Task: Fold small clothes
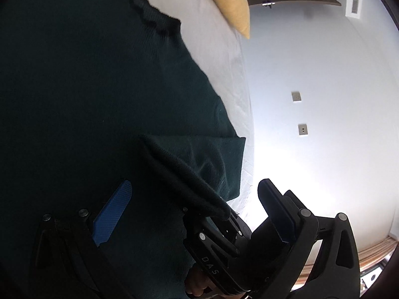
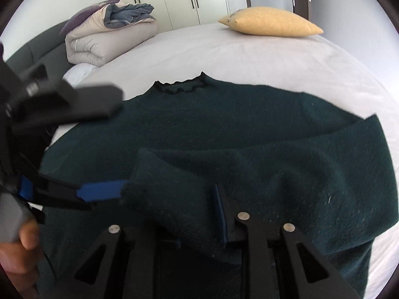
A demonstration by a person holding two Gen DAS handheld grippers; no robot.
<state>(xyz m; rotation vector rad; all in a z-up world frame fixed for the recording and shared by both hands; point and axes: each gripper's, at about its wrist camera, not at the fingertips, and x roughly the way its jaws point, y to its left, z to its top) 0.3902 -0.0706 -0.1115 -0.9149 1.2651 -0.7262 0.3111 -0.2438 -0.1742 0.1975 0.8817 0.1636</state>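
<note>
A dark green knit sweater (image 2: 224, 129) lies flat on the white bed (image 2: 224, 47), collar at the far end. It also fills the left wrist view (image 1: 99, 87). My right gripper (image 2: 194, 214) is shut on the sleeve cuff (image 2: 174, 194), folded across the body. In the left wrist view the right gripper (image 1: 224, 215) holds that cuff (image 1: 189, 182). My left gripper (image 1: 194, 199) is open, its blue pads wide apart, one over the sweater and one off the bed. It shows at the left of the right wrist view (image 2: 99, 149), just beside the cuff.
A yellow pillow (image 2: 269, 22) lies at the far side of the bed and shows in the left wrist view (image 1: 229, 2). A folded duvet (image 2: 107, 35) sits at the far left by the grey headboard (image 2: 37, 47). White wardrobes stand behind.
</note>
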